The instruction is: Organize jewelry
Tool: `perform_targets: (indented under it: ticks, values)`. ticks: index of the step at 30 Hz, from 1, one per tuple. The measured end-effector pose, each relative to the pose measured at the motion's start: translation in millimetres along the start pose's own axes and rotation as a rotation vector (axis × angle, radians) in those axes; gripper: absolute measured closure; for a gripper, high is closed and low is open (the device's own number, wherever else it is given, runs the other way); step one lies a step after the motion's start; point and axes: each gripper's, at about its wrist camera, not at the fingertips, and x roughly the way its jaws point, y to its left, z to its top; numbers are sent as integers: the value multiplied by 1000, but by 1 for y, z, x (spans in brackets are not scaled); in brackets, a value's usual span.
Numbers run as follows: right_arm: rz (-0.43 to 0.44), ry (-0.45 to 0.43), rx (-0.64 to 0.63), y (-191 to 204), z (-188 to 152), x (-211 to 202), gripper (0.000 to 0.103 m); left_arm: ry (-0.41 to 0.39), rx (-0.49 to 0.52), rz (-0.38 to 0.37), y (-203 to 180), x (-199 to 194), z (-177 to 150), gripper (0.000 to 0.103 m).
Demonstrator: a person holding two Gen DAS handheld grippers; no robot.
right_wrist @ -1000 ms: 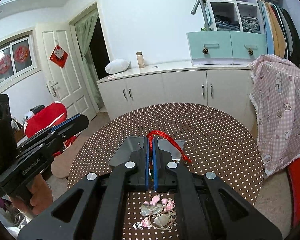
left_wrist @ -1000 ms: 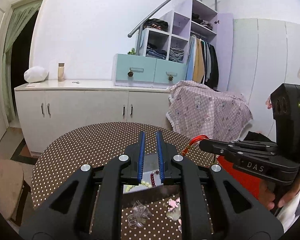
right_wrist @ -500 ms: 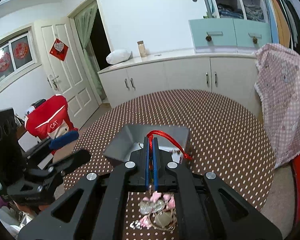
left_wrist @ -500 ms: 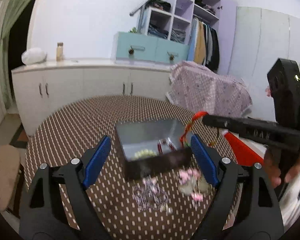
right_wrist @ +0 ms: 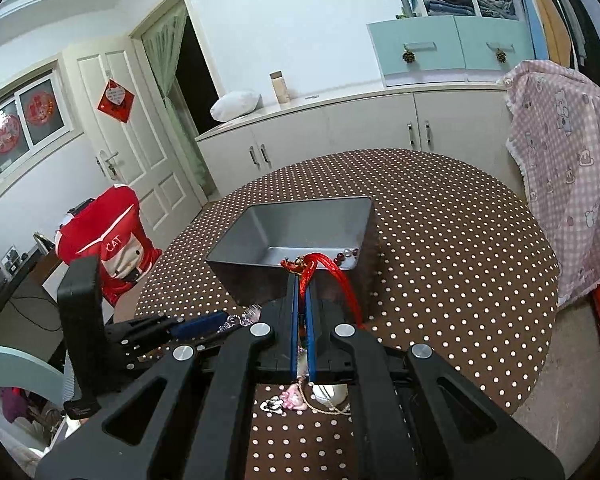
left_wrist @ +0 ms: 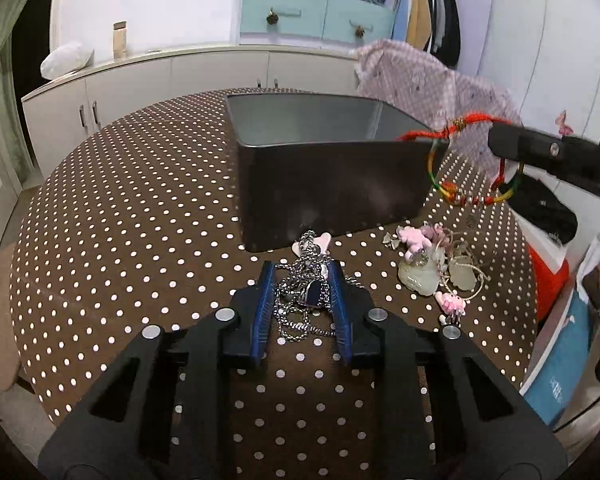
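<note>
Left wrist view: the left gripper (left_wrist: 302,280) has just been closing around the steel chain (left_wrist: 304,300), heaped at six o'clock of the grey box (left_wrist: 328,184); whether the pads bite yet is unclear. Next: lift it over the rim.

Right wrist view: the right gripper (right_wrist: 302,294) is pressed together on the red cord (right_wrist: 332,270), near the box's front rim; its bangle is hidden here.

Left wrist view sits low and close over the dotted table (left_wrist: 140,220), facing the grey tray's (left_wrist: 328,184) near wall; right wrist view rides higher, looking down into the tray (right_wrist: 300,236); both share tray, table and the white cabinets (right_wrist: 340,124).
</note>
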Motion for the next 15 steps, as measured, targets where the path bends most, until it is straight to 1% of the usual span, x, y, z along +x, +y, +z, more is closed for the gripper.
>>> perform_targets:
  ticks: [2,4,6,10,15]
  values:
    - [-5,3,4,-2,-1,1,101,-6,20,25,-2,-2,-2,78]
    - [-7,5,11,-3,0,2,101,-17,17,45,-2,-4,-3,78]
    - [-6,5,14,-5,-1,2,101,-35,-3,33,2,-8,-1,79]
    - [0,-3,9,-3,2,2,101,-69,-19,49,6,-16,5,79]
    - [-1,-24,6,-1,8,-1,101,-138,-30,56,9,-34,20,79]
